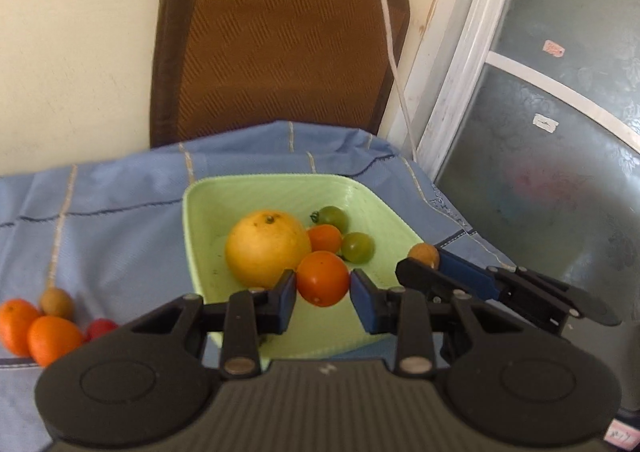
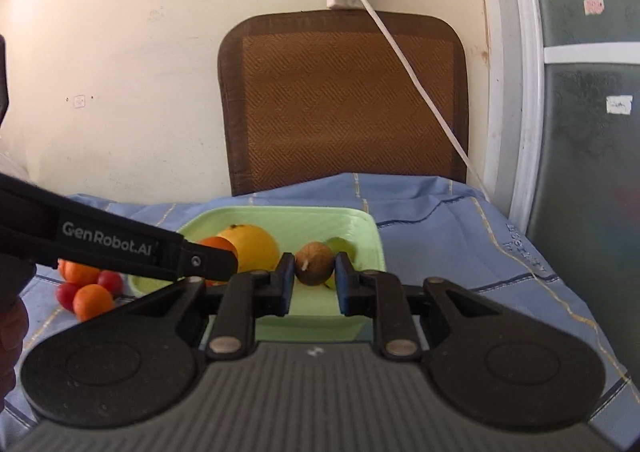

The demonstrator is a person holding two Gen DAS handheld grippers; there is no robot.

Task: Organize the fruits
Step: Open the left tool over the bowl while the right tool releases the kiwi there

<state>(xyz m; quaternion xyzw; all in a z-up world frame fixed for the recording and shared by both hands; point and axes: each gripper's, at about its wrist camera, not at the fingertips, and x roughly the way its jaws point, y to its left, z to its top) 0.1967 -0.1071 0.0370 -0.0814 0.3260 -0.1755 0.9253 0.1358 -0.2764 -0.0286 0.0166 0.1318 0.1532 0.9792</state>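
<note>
Here, an orange tomato is sitting between the left gripper fingers, over the near part of the green bowl; the pads are flanking it closely, though contact is unclear. The right gripper is clenching a brown longan above that bowl, beside the big yellow orange.

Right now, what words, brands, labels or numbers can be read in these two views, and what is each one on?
"GenRobot.AI": white print on the side of the left gripper, seen in the right wrist view.
Writing along the blue cloth's edge: too blurred to read.
White sticker and pink sticker on the glass door: marks too small to read.
Pink label at the left wrist view's bottom corner: illegible.
</note>
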